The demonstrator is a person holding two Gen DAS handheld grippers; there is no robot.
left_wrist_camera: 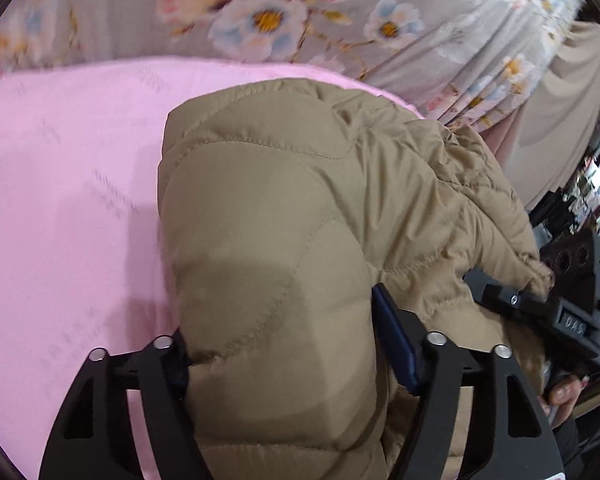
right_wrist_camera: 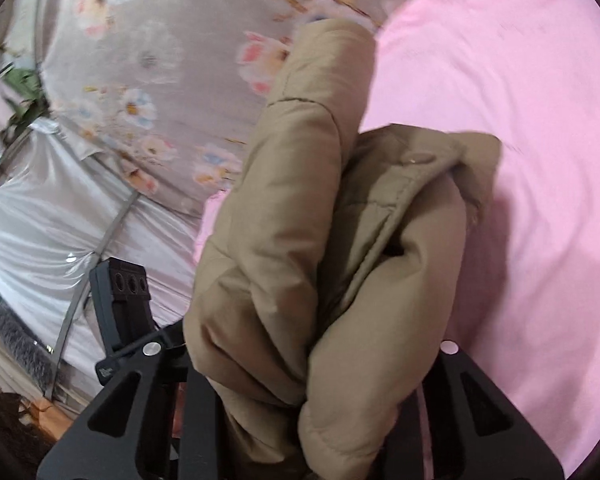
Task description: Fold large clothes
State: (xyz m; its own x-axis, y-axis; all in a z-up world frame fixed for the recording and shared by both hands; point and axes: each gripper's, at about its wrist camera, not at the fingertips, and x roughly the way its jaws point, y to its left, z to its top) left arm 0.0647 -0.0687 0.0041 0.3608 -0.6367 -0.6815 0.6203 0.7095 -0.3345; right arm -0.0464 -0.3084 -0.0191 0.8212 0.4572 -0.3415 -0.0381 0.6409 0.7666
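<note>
A tan puffer jacket (left_wrist_camera: 284, 216) is held bunched above the pink sheet (left_wrist_camera: 60, 184), near its edge by the floral bedding (left_wrist_camera: 340, 32). The left gripper (left_wrist_camera: 300, 364) is clamped on thick padding; the right gripper (right_wrist_camera: 312, 380) is clenched on a gathered wad with a snap showing. No flat, tidy fold can be seen, so most of the folding is judged still to be done.

Tan quilted jacket (left_wrist_camera: 284, 216) – pink sheet (left_wrist_camera: 60, 184) – grey floral fabric (left_wrist_camera: 324, 32)
</note>
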